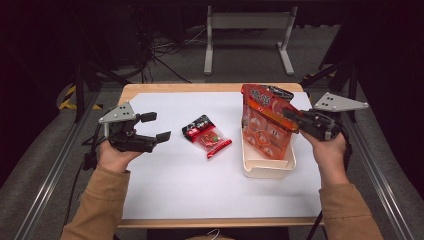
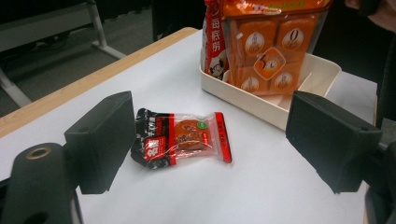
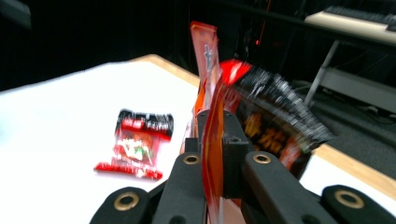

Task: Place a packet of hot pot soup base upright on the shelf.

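Pinching the orange packet (image 1: 265,125) over the tray (image 1: 267,167), right hand-held gripper (image 1: 295,116) clamps; left hand-held gripper (image 1: 156,127) gapes

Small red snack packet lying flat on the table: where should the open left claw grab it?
Judging by its pose, take the small snack packet across its short width at the bulging clear middle, coming straight down from above. It lies flat on the table, and the left claw stands open beside it.

Two grippers are at work: the left gripper (image 1: 156,126) with its jaws spread apart and bare, the right gripper (image 1: 289,115) clamped on the one big orange bag (image 1: 265,122). One small red packet (image 1: 207,136) lies just ahead of the left gripper. One cream tray (image 1: 267,167) sits beneath the right gripper. One table (image 1: 200,185) carries everything.
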